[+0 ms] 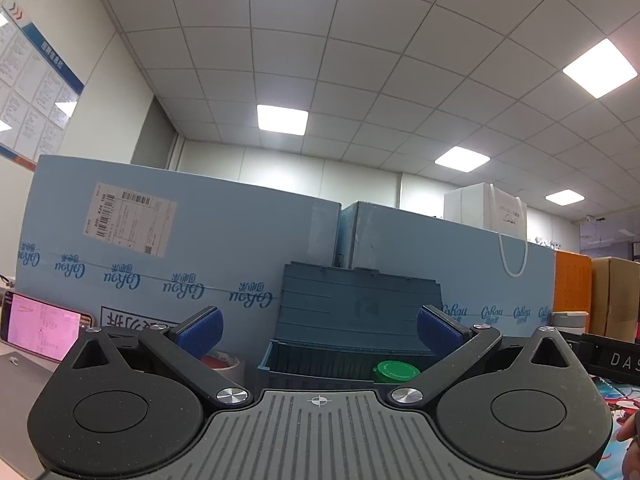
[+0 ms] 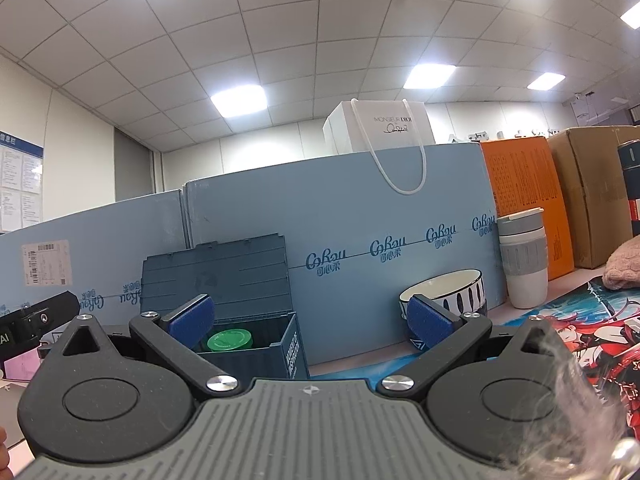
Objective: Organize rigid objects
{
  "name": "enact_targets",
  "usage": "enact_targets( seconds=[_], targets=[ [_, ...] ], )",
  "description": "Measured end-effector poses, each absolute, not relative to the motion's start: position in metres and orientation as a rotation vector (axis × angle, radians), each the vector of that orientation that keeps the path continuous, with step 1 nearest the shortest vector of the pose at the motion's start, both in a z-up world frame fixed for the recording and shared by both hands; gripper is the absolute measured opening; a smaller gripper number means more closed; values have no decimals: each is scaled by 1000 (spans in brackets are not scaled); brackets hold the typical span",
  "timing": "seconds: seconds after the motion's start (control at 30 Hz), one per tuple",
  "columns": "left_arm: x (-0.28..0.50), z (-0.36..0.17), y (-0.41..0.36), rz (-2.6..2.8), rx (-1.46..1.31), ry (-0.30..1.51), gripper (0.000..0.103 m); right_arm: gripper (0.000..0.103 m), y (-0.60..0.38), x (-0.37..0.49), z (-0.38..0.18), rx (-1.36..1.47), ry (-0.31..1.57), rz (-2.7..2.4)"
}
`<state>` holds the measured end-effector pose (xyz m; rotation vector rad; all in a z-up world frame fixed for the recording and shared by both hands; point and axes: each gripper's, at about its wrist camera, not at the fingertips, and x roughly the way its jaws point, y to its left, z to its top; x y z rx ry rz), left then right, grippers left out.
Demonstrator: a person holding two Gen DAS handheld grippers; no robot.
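A dark blue-grey plastic crate with ribbed walls stands on the worktop, its hinged lid swung up and leaning back against the pale blue cartons behind it. Inside the crate sits a jar with a bright green screw cap; only the cap and a sliver of its side show above the rim.

In the left wrist view the left tool is spread wide with nothing between its blue pads, and the crate lies dead ahead at 12 o'clock, the green cap toward 1 o'clock. A phone with a pink screen leans at 9 o'clock, and a white container with a red pattern peeks out behind the left pad; neither is clear in the other view. A shipping label sits on the carton at 10 o'clock.

In the right wrist view the right tool is likewise spread and holds nothing. Here the crate sits at 11 o'clock with the green cap just beyond the left pad. Only this view shows the striped bowl at 1 o'clock, its inside hidden, a white and grey lidded tumbler just beside it at 2 o'clock, and a printed mat at 3 o'clock. A white paper bag stands atop the cartons at 12 o'clock.
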<state>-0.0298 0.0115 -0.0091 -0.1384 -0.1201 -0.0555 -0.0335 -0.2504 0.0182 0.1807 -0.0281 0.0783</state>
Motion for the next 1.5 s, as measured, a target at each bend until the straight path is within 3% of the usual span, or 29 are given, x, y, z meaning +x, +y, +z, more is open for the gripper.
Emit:
enact_targets(
  seconds=[1.5],
  targets=[
    [-30, -9, 10, -68, -128, -120, 103, 103, -251, -36, 19, 170, -33, 89]
  ],
)
